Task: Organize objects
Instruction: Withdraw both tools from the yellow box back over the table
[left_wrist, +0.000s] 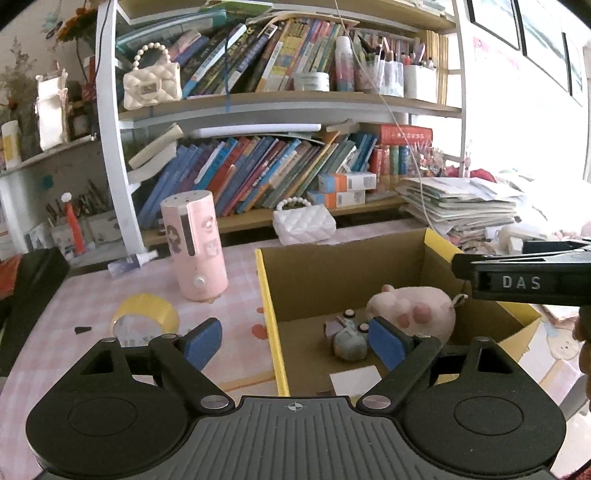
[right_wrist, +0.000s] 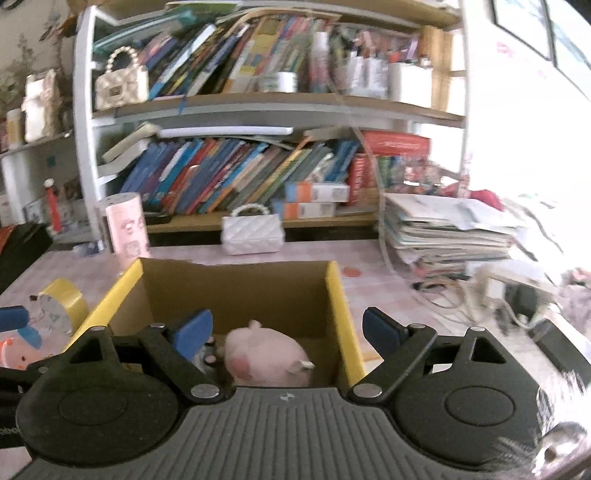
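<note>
Step in hand: between items, as you can judge it. Your left gripper (left_wrist: 295, 341) has its jaws spread wide and holds nothing; it straddles the near-left wall of the cardboard box (left_wrist: 271, 325). Your right gripper (right_wrist: 286, 330) is likewise wide open and empty, poised over the box's near rim, one finger inside and one outside the right wall.

Contents of box, counted:
- Pink plush toy (left_wrist: 413, 308), one, lying at about 3 o'clock on the box floor.
- Small grey toy (left_wrist: 349, 341), one, with two or three small capped bottles beside it at 9 o'clock of the plush; the exact count is hard to tell.
- White card (left_wrist: 354, 380), one, flat on the floor at 6 o'clock.

Loose on the pink checked tablecloth (left_wrist: 92, 314), counted:
- Yellow tape roll (left_wrist: 147, 312), one, at 9 o'clock of the box, nearest your left gripper.
- Pink cylinder (left_wrist: 194, 245), one, upright at 10 o'clock.
- White quilted purse (left_wrist: 304, 221), one, at 12 o'clock, just beyond the far wall.
- Small spray bottle (left_wrist: 131, 262), one, lying on its side at 10 o'clock, further back.

Next move, likely: swing your left gripper to 9 o'clock, lower over the tape roll, and close across its rim. The roll lies tilted, so seat the pads squarely to stop it rolling.
</note>
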